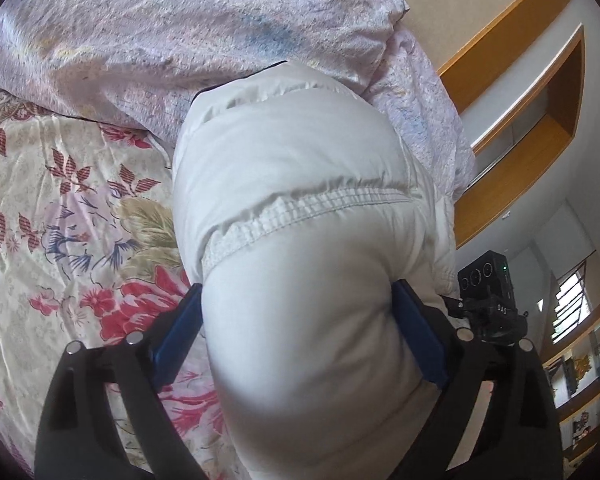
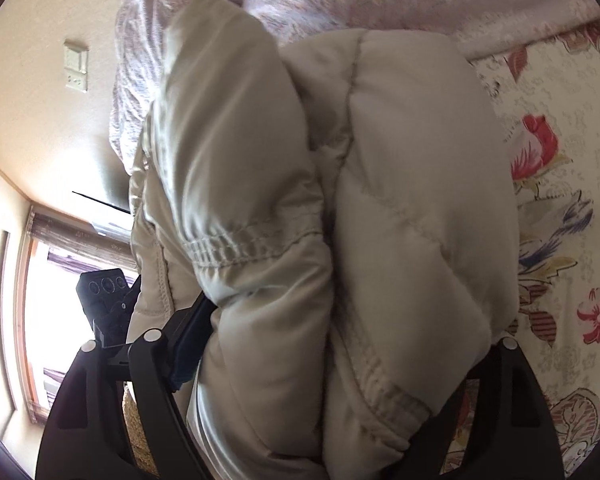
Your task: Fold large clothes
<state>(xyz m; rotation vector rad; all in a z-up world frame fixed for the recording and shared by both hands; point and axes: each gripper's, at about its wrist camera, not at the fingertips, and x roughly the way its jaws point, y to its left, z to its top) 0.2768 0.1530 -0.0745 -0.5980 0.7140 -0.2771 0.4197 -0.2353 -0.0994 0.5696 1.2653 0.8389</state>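
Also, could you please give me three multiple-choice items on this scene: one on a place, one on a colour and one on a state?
1. Where does the jacket lie? A on the flowered sheet; B on a wooden floor; C on a chair.
2. What colour are the pads of the left gripper? A red; B blue; C yellow.
3. How is the jacket? A spread flat; B bunched into a thick bundle; C hanging from a hanger.
Answers: 1 A, flowered cloth shows beside it; 2 B, both pads flanking the jacket are blue; 3 B, it bulges in puffy layers.
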